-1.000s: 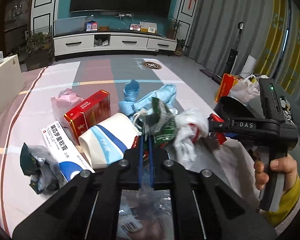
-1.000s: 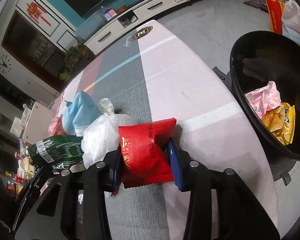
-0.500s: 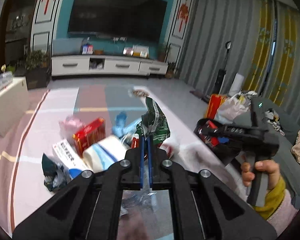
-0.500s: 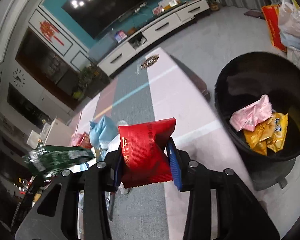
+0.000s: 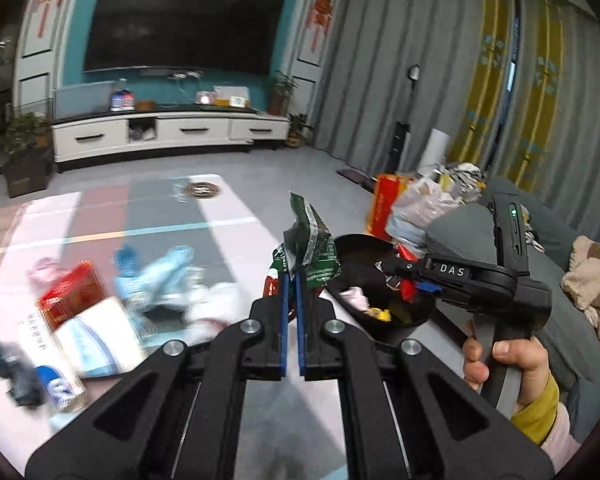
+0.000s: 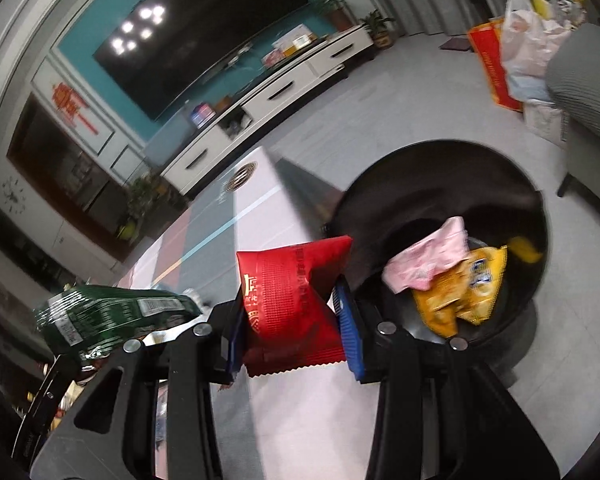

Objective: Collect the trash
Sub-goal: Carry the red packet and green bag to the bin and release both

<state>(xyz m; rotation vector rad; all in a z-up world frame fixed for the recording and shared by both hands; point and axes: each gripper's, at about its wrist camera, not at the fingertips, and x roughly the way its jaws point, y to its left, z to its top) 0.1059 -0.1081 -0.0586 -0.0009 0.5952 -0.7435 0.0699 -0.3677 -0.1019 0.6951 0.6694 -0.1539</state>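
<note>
- The counter [image 5: 228, 240], with its striped cloth, carries the rest of the litter: a red box [image 5: 70, 294], a white and blue carton [image 5: 100, 336] and crumpled blue plastic [image 5: 156, 276] lie loose on its left part, probably left there because both hands are full.
- The black bin [image 6: 440, 184] stands on the floor hard by the counter's edge, its mouth open upward. That placing looks deliberate, since it lets trash travel only a short way. A pink wrapper [image 6: 428, 260] and a yellow snack bag [image 6: 460, 292] already lie inside.
- The right hand-held gripper [image 6: 292, 320] clamps a red packet [image 6: 288, 296] by its flat sides, jaws partly apart around the puffy body. It hangs just beside the bin's rim, seemingly ready for a drop.
- The left hand-held gripper [image 5: 292, 280] has its jaws almost together, pinching a green snack bag [image 5: 308, 248] by its lower edge. The thin film needs a tight pinch, so the bag stands up above the fingers, in front of the bin.
</note>
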